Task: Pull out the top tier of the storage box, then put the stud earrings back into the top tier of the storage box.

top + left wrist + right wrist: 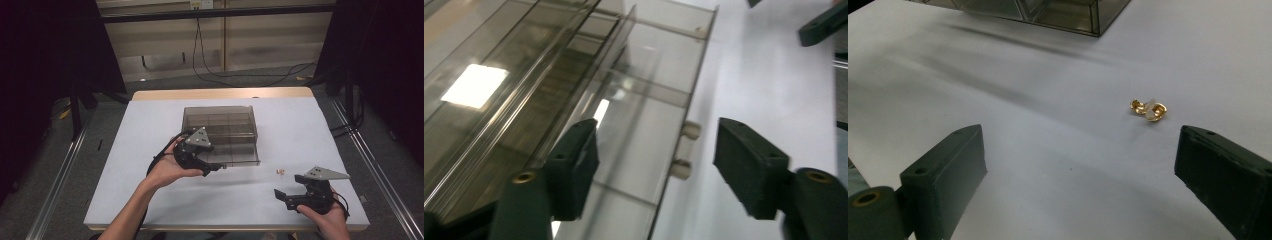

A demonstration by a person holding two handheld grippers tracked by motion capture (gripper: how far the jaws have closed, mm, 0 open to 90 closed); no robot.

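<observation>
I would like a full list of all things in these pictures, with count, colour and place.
Compartment box: one, clear smoky brown, middle of table, drawer pulled toward the person.
Drawer knobs: two, cream, on the drawer front.
Small parts: one little cluster, gold, right of the box.
Table: one, white top.
Cables: several, black, floor behind.
Left tool: one, black, open at the drawer front.
Right tool: one, black, open, near the gold parts.
</observation>
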